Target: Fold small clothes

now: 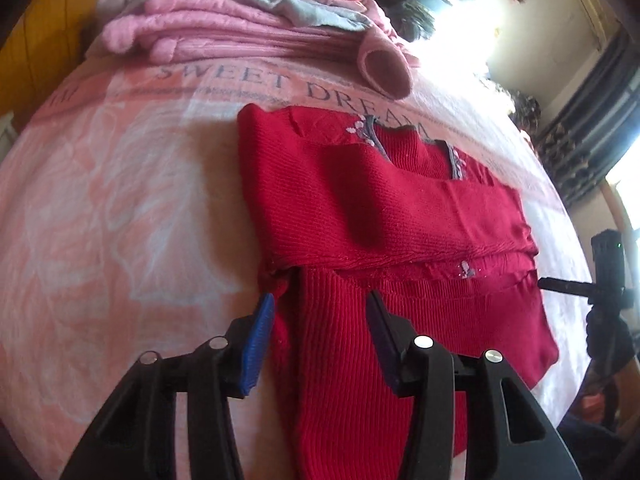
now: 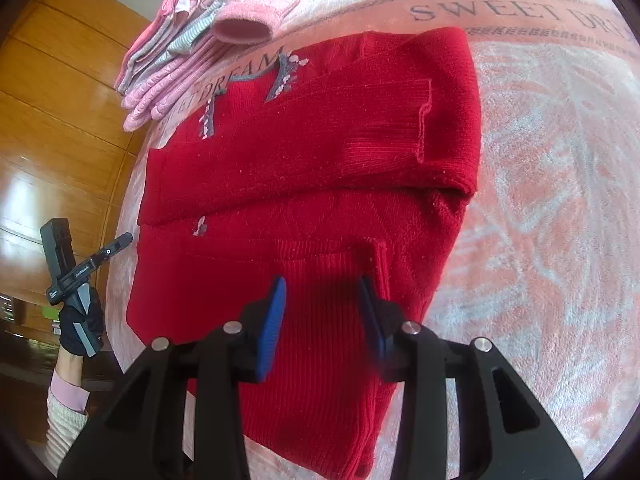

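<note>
At upper left of the left wrist view, a stack of pink clothes (image 1: 240, 12) sits on the pink blanket (image 1: 100, 184). Centre frame lies the red sweater (image 1: 380, 208), sleeves folded across its body. Low in the frame, the left hand-held gripper (image 1: 320, 336) stands wide apart, gripping nothing. The right hand-held gripper (image 2: 324, 320) likewise gapes empty above the sweater's hem.

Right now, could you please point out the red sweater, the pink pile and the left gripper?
Red sweater (image 2: 320, 152): right wrist view, folded sleeve.
Pink pile (image 1: 224, 28): left wrist view, front folds.
Left gripper (image 1: 320, 340): left wrist view, between its fingertips.
</note>
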Demonstrator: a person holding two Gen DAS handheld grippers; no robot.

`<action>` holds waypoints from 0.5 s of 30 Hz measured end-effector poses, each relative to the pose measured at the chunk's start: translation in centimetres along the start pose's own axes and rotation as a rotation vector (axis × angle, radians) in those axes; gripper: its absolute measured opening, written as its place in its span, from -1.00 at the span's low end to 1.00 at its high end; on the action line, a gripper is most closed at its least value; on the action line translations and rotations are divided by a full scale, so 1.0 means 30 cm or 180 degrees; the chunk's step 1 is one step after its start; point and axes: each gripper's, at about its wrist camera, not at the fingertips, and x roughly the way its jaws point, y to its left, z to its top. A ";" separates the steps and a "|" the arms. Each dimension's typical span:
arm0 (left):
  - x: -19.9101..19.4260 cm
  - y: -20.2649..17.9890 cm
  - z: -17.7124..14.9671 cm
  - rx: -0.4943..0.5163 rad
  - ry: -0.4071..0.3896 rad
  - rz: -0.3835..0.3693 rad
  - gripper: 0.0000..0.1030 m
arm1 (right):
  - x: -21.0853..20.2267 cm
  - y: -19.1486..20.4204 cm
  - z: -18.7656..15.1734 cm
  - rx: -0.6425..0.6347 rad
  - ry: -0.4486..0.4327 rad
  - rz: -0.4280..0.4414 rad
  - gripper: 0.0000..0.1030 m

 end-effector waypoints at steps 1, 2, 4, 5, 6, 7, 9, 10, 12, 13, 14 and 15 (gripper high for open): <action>0.014 -0.010 0.004 0.0028 0.0021 0.0000 -0.05 | 0.008 0.002 0.000 -0.0024 0.0016 -0.0007 -0.27; 0.038 -0.018 0.007 0.0048 0.0065 0.0005 -0.05 | 0.016 0.007 0.002 -0.0049 0.0027 -0.0015 -0.26; 0.077 -0.040 0.004 0.0120 0.0115 0.0017 -0.05 | 0.026 0.016 0.006 -0.0099 0.0027 -0.0036 -0.22; 0.095 -0.051 0.001 0.0172 0.0132 0.0066 -0.05 | 0.028 0.021 0.008 -0.0119 0.0023 -0.0034 -0.21; 0.108 -0.061 -0.002 0.0214 0.0135 0.0133 -0.07 | 0.029 0.025 0.011 -0.0135 0.0022 -0.0023 -0.21; 0.117 -0.068 -0.003 0.0247 0.0124 0.0183 -0.09 | 0.030 0.028 0.014 -0.0146 0.0018 -0.0019 -0.21; 0.115 -0.074 -0.010 0.0302 0.0067 0.0262 -0.67 | 0.028 0.038 0.018 -0.0177 -0.0002 -0.0007 -0.21; 0.108 -0.072 -0.012 0.0299 0.0044 0.0257 -0.69 | 0.029 0.044 0.022 -0.0194 -0.0010 0.0000 -0.21; 0.071 -0.061 -0.023 0.0225 -0.0116 0.0182 -0.74 | 0.023 0.050 0.023 -0.0244 -0.0027 0.0005 -0.21; 0.046 -0.056 -0.032 0.0193 -0.0217 0.0144 -0.75 | 0.019 0.051 0.024 -0.0272 -0.0033 0.0006 -0.21; 0.024 -0.055 -0.040 0.0175 -0.0301 0.0137 -0.78 | 0.016 0.052 0.025 -0.0297 -0.0036 0.0005 -0.21; -0.002 -0.053 -0.050 0.0151 -0.0391 0.0102 -0.86 | 0.011 0.052 0.026 -0.0324 -0.0041 -0.0001 -0.21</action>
